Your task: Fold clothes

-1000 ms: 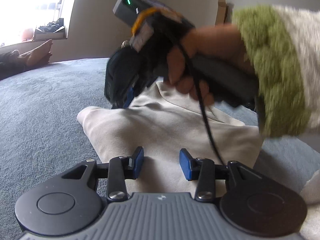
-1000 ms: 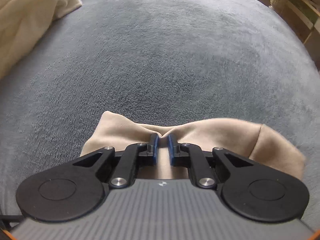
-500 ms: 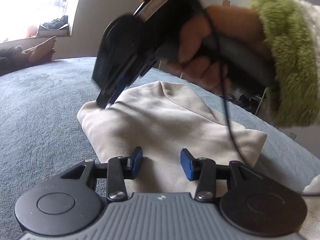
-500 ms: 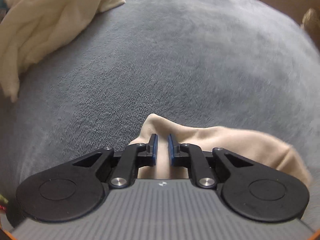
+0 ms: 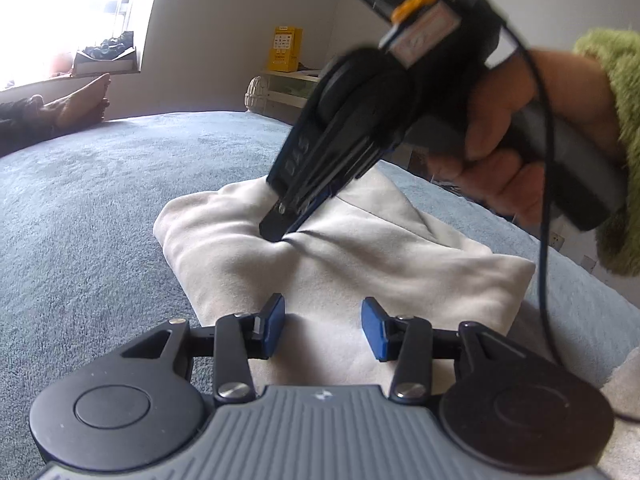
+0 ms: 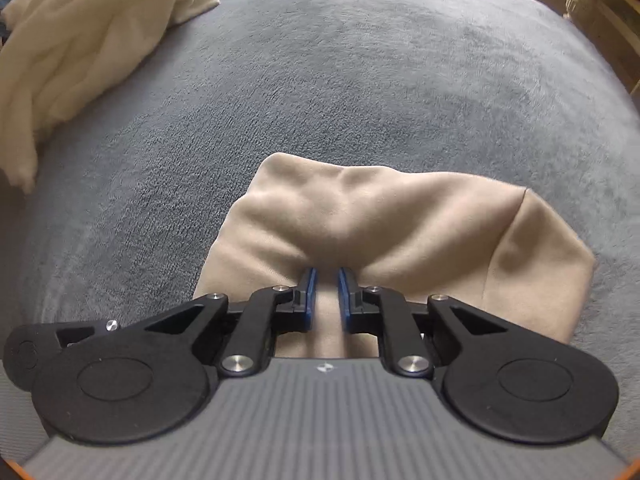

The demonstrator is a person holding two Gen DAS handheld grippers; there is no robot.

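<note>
A folded beige garment lies on the grey-blue blanket. My left gripper hovers open over its near edge, with nothing pinched between the blue pads. My right gripper, held by a hand in a green fuzzy sleeve, points steeply down onto the middle of the garment. In the right wrist view, the right gripper has its pads almost together on a pucker of the beige garment, and creases run toward the tips.
A crumpled white cloth lies on the blanket at the far left, and its edge shows beside my left gripper. A person's bare feet rest at the blanket's far side. A yellow box stands on a shelf behind.
My right gripper has come down and across onto the garment, and the cloth now puckers at its tips. More of the garment fills the right wrist view. My left gripper has kept still.
</note>
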